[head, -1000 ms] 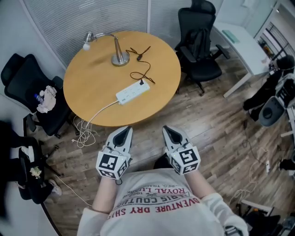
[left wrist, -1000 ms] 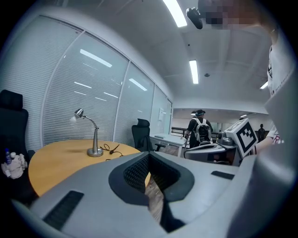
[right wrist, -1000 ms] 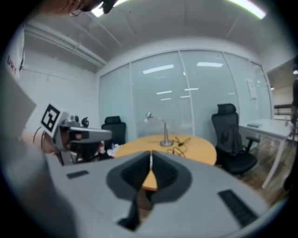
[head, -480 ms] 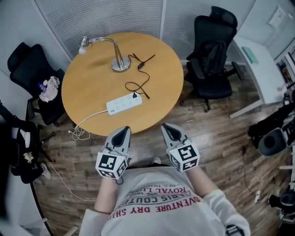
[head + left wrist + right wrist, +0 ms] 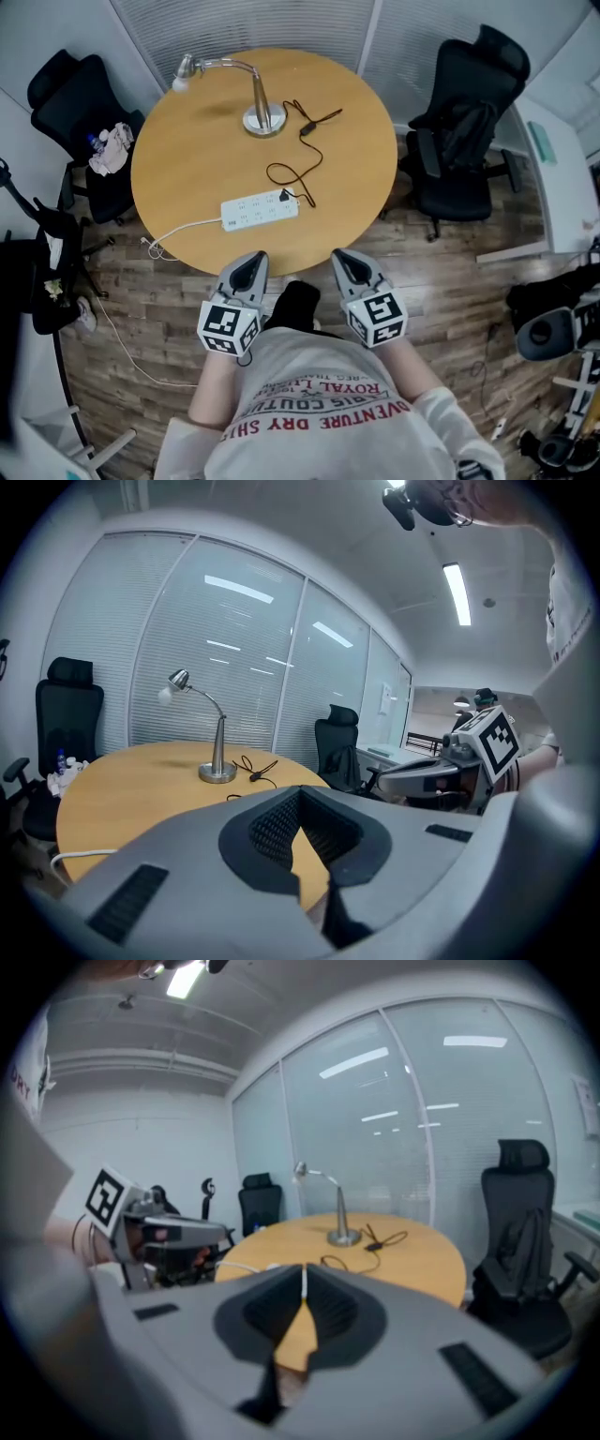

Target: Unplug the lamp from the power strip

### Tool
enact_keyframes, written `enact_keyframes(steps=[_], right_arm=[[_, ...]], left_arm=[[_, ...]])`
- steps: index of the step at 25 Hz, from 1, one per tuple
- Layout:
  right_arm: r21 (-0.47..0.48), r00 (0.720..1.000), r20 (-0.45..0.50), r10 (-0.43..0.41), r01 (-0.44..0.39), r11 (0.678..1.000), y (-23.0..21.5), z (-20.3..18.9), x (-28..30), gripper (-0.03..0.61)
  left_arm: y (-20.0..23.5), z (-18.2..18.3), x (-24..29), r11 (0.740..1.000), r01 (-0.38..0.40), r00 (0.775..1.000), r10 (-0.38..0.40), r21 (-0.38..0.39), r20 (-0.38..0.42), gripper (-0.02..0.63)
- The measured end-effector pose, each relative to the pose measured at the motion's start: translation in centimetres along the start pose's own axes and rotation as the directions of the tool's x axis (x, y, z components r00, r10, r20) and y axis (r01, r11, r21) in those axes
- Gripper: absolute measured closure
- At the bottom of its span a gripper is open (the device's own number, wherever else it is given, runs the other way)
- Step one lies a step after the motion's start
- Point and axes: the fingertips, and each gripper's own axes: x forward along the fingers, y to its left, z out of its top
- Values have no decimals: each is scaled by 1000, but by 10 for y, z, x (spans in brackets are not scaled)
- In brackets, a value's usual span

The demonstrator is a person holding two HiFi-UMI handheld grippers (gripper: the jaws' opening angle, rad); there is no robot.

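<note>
Table (image 5: pixel 187 159) nearer, plug (image 5: pixel 287 196) in power strip (image 5: pixel 260 210) seen only overhead

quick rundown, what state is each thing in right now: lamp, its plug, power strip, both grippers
lamp: upright on the round table; cannot tell if lit
power strip: flat on the table, white cable trailing off the left edge
lamp plug: seated in the power strip's right end
left gripper: jaws together, empty, short of the table
right gripper: jaws together, empty, short of the table
</note>
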Motion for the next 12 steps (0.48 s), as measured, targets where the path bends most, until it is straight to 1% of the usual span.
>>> enact_keyframes(steps=[3,8,12], right_arm=[[-16,999,-23,25,-25,1000,-8,4,24,548],[-44,992,-85,89,-93,995,-17,11,71,548],[-56,986,-126,113,-121,991,-26,16,114,548]], left_arm=[[19,-1,22,1000,-14,1000,14,-17,-6,584],[53,-2,65,998,-32,999,31,-45,-29,584],[81,-10,92,997,-45,997,42,-59,-60,584]])
